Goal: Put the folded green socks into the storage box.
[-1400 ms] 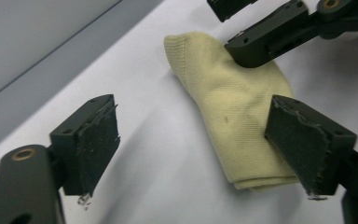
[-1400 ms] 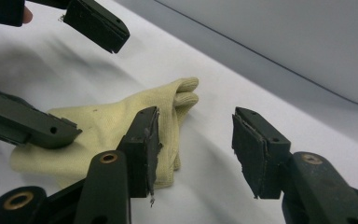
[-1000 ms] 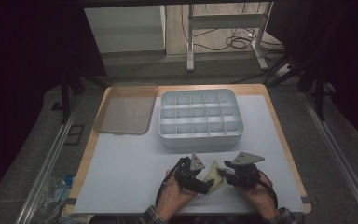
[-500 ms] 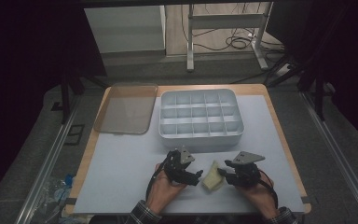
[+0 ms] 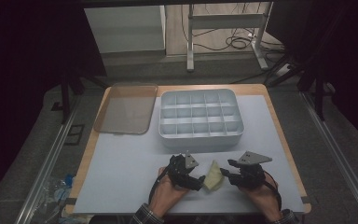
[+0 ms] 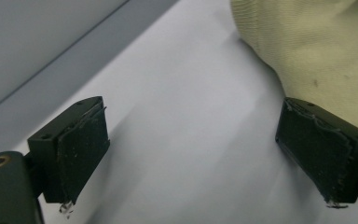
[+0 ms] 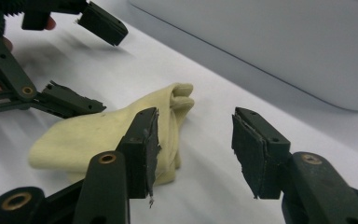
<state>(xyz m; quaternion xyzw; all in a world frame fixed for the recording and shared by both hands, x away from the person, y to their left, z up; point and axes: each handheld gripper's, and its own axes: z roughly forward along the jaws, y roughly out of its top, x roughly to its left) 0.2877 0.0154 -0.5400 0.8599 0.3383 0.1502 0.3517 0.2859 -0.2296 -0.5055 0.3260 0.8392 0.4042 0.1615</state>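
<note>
A: Where is the cloth [image 5: 213, 175] lying?
B: On the tabletop [image 5: 121, 163], just in front of the tray [image 5: 199, 116], between the left gripper [image 5: 198, 181] and right gripper [image 5: 229, 171]. Both are spreading their fingers wide, gripping nothing.

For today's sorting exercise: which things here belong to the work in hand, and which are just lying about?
In the work: pale yellow cloth; left tongs, open; right tongs, open.

Lying about: compartment tray; clear lid.
</note>
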